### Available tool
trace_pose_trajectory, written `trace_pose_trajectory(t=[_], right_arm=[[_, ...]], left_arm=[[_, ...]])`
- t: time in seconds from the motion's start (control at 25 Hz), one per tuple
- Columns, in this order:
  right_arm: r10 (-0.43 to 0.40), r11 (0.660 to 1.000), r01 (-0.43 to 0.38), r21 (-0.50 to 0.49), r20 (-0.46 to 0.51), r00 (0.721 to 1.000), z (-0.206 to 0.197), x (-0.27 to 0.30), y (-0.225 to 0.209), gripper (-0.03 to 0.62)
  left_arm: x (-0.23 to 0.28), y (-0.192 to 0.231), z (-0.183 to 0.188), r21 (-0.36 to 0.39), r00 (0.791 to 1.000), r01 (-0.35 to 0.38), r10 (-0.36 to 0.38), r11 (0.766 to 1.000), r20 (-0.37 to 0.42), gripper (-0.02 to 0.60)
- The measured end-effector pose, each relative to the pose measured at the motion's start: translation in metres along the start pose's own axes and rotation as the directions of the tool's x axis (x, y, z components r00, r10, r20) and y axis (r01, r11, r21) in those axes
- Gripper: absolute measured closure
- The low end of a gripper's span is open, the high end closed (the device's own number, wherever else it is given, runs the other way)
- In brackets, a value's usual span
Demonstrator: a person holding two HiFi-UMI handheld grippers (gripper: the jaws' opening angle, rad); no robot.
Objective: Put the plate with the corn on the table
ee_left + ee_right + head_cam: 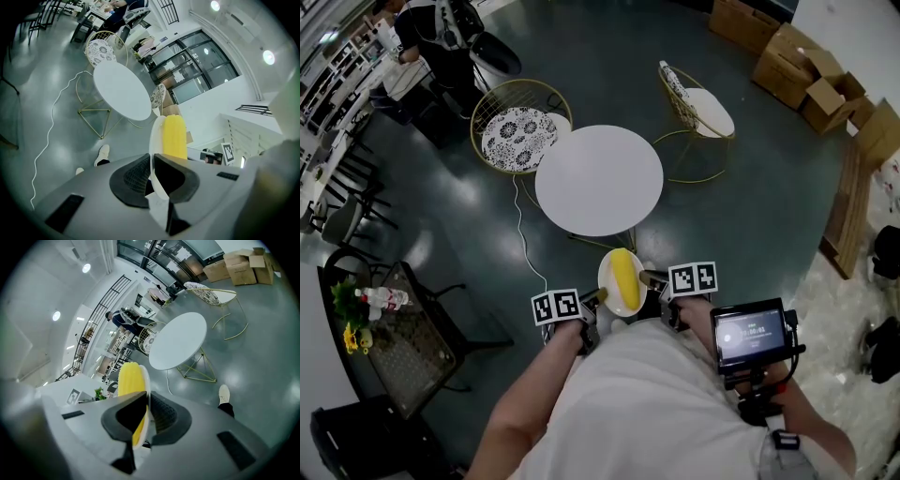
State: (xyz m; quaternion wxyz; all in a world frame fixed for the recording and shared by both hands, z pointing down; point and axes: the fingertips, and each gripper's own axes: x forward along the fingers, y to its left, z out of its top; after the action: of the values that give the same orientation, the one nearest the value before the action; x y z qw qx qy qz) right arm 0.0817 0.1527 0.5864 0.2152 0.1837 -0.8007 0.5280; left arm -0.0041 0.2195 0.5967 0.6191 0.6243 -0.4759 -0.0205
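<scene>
A white plate (610, 293) with a yellow corn cob (624, 272) on it hangs in the air close to my body, short of the round white table (598, 179). My left gripper (592, 300) is shut on the plate's left rim and my right gripper (651, 279) is shut on its right rim. In the left gripper view the plate (155, 136) stands edge-on between the jaws, the corn (174, 137) to its right and the table (121, 90) beyond. In the right gripper view the plate (146, 385) is pinched likewise, the corn (129, 379) on its left, the table (178, 341) ahead.
Two gold wire chairs stand at the table: one with a patterned cushion (517, 137) at the back left, one (698, 111) at the back right. A white cable (525, 239) trails over the dark floor. Cardboard boxes (806, 66) sit far right. A dark side table (403, 342) holds a bottle and flowers. A person (431, 37) stands far left.
</scene>
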Motion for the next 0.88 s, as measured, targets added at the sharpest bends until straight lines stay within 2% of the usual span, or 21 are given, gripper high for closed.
trace_pose_trajectory(t=[0.88], right_arm=[[-0.003,1.0,0.003,-0.007,-0.008,1.0,0.0063,0.0047,0.0024,0.571]], left_arm=[[-0.0008,0.0015,0.008,-0.004,1.0,0.003,-0.003,1.0,0.003,0.551]])
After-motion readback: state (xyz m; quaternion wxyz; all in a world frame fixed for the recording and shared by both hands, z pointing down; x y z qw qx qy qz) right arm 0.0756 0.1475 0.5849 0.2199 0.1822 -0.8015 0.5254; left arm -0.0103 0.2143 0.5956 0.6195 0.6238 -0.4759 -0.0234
